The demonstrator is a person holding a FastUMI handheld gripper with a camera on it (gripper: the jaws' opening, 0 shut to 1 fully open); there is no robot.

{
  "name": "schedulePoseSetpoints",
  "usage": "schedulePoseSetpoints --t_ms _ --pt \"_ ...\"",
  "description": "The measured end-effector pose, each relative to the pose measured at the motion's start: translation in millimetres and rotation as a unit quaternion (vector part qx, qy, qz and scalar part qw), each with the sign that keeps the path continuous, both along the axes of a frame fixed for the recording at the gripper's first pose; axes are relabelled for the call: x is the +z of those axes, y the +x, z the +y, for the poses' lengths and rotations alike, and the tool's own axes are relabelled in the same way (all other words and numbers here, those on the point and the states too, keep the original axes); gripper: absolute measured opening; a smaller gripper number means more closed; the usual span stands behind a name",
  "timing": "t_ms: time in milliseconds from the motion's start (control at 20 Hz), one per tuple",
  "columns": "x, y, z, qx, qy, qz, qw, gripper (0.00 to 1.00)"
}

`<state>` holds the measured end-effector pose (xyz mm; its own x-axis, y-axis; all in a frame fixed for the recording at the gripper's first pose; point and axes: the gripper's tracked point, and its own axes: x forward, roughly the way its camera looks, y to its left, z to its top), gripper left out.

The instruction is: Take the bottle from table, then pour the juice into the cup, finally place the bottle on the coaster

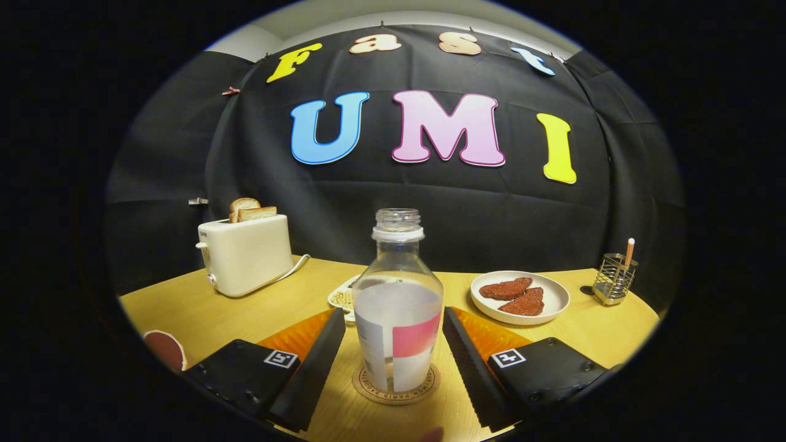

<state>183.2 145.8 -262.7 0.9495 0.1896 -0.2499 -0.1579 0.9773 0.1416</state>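
Nearest the camera, the gripper [396,368] stands with its two ribbed fingers [316,362] spread apart, one at nine o'clock and one at three o'clock of the clear, uncapped plastic bottle with a white-and-pink label [398,307], a visible gap on each side, so neither finger presses on it. The bottle stands upright on the round cork coaster with printed lettering [395,388], which lies on the light wooden table [202,316], so the task looks to be at its last step, the release. From the bottle, a cream toaster [247,255] holding bread sits at ten o'clock, a white round plate with reddish-brown patties [521,296] at two o'clock, a wire metal holder with a stick in it [614,279] further out at three o'clock, and a small plate of pale beans [344,298] just behind at eleven o'clock. The risk, as I judge it, is in pulling back: with no cap on, a finger catching the label or a skewed withdrawal could tip the bottle and spill what liquid is left, or drag it off the coaster. A dark red round shape [164,348] at eight o'clock may be the cup, though I cannot tell. Counted: one bottle, one coaster, one toaster, two bread slices [250,210], two patties, two plates, one holder.
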Motion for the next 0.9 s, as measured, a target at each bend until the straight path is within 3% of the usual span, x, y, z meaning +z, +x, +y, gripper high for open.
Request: schedulePoseSetpoints --t_ms 250,900 --pt "22.5 -34.1 -26.9 -0.016 -0.037 0.006 0.999 0.98" --pt "137.4 -108.7 -67.3 -0.030 -0.054 -0.024 0.998 0.97"
